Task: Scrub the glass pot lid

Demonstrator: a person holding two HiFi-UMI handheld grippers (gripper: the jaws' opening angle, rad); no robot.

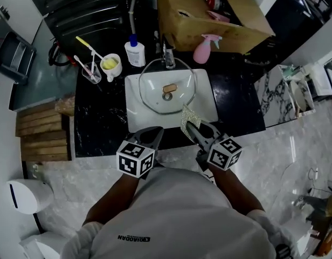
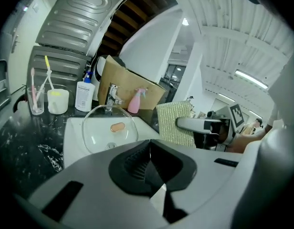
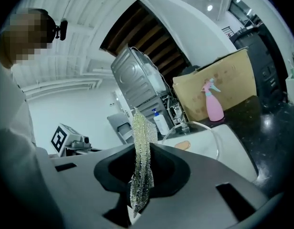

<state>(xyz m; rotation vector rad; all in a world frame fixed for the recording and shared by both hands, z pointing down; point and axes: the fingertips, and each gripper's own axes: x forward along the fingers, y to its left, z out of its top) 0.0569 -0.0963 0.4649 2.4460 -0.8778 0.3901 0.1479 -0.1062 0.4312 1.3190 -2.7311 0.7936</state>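
We are holding both hand-held grippers at the lower middle of the head view, just below the white sink (image 1: 205,106). The glass pot lid (image 1: 155,97) is lying across the basin, directly above them in the frame. The lid is round, so no side favours the approach. Only its oblong knob (image 1: 169,88) is setting a direction, running left to right.

The right hand-held gripper (image 1: 189,124) is pinching a scouring pad (image 1: 186,114) edge-on between its jaws, and in the right gripper view the pad (image 3: 141,147) is standing upright out of them. The pad's top edge is sitting right at the lid's lower right rim, though we cannot tell if it is touching, so we are judging this hand the nearer one for scrubbing.

The left hand-held gripper (image 1: 154,132) is pressed together on nothing, its tips just below the sink's near edge. It is well placed to steady the lid's lower left rim.

For room, the tap (image 1: 168,55) is crowding the lid's upper rim, and a pink spray bottle (image 1: 202,48) and a soap bottle (image 1: 135,52) are standing on the black desk (image 1: 101,128) above the basin. The glass on the near side of the knob is lying open to us.
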